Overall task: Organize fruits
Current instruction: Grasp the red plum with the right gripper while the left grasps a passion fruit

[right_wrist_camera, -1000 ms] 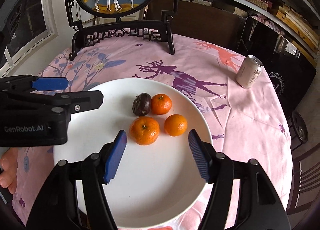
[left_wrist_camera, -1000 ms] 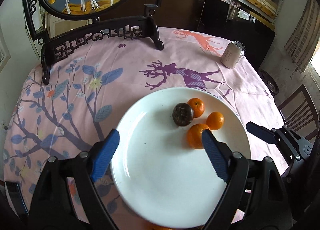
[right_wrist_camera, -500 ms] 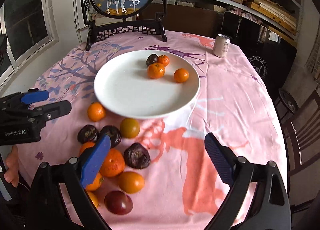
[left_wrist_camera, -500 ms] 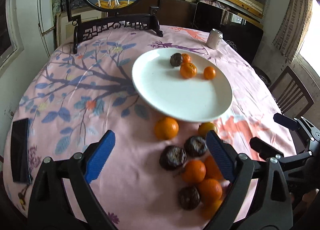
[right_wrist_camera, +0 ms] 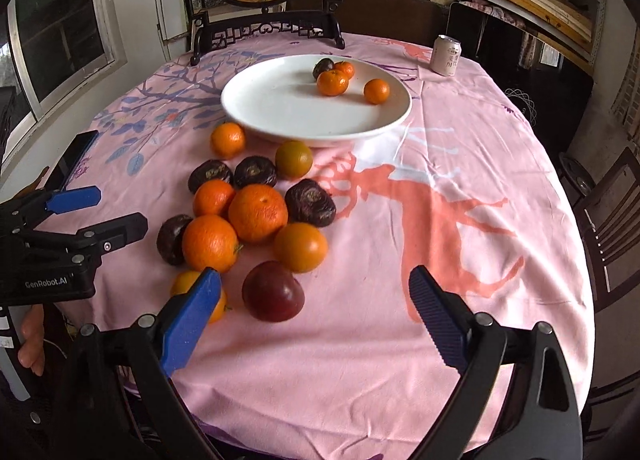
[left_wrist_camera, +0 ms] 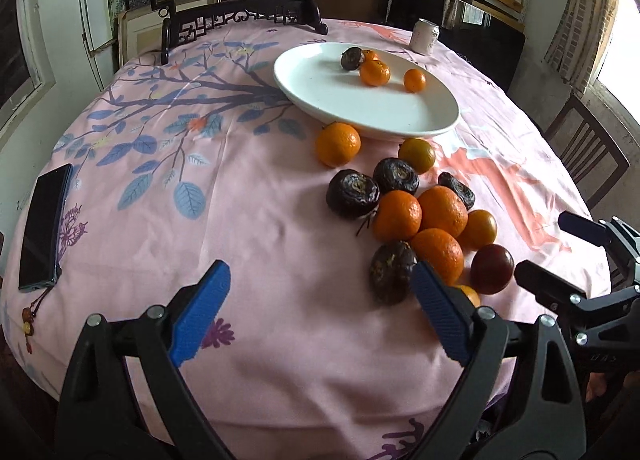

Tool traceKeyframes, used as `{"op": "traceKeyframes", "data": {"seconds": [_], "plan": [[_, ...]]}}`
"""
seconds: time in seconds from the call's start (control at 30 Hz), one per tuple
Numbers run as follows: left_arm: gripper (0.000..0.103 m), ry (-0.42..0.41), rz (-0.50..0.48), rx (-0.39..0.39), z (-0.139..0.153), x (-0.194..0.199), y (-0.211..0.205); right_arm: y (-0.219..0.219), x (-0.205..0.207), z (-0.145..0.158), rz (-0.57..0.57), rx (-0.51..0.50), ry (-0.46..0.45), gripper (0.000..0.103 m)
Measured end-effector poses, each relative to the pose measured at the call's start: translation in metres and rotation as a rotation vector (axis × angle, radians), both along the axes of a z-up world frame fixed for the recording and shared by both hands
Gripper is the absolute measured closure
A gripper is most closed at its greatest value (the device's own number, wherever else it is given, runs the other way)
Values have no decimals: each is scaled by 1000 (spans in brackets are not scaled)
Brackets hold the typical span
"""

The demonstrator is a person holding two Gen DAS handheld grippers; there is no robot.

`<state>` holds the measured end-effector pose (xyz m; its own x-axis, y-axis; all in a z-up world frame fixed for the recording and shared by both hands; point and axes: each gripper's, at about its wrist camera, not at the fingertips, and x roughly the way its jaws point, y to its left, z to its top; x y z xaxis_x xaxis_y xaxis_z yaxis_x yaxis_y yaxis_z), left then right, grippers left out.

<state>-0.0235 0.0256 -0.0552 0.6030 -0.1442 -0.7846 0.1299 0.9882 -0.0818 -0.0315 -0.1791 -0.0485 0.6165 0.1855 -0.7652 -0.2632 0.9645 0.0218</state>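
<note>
Holding both my left tongs and right tongs wide open and empty. One orange sits half hidden behind my right blue finger; the can label is unreadable.

Soft window daylight, fisheye-warped edges

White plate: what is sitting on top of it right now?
On the white plate lie three oranges and one dark wrinkled fruit, clustered at the far side. The dark fruit partly hides behind the front orange; anything behind the cluster cannot be seen.
</note>
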Motion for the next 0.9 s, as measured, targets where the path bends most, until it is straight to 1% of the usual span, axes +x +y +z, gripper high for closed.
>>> {"op": "traceKeyframes", "data": {"seconds": [0.03,0.1,0.2,0.27,0.3,0.33,0.37,0.5,0.63,0.7,0.77,0.8,0.83,0.87,0.9], "plan": [[9,2,-7,2,-1,-3,-2,-1,-2,-2,4,15,1,9],[9,8,-21,6,-4,-7,-6,-1,-4,-8,14,33,21,28],[9,29,-31,1,-9,-9,-8,1,1,-17,33,51,58,39],[9,43,-23,-7,-13,-8,-6,3,6,-24,57,70,85,43],[9,49,-20,-12,-15,-8,-5,6,8,-29,74,80,103,47],[9,58,-19,-18,-17,-7,-4,8,11,-34,84,83,119,53],[9,67,-19,-20,-20,-6,-4,10,15,-40,97,102,143,63],[9,76,-6,7,-26,-2,-5,11,8,-35,90,99,116,65],[10,73,-16,35,-32,3,-11,5,1,-27,68,86,94,65],[10,98,-38,5,-36,6,-13,0,1,-25,55,88,92,65],[12,88,-52,14,-38,8,-19,-4,1,-25,46,94,91,65],[18,86,-62,1,-37,10,-21,-6,1,-24,43,98,90,65],[35,85,-67,-11,-36,12,-22,-7,1,-24,40,100,89,65],[44,80,-72,0,-36,15,-24,-8,1,-24,39,102,88,65],[56,77,-76,11,-36,16,-27,-9,1,-24,38,104,89,65]]}}
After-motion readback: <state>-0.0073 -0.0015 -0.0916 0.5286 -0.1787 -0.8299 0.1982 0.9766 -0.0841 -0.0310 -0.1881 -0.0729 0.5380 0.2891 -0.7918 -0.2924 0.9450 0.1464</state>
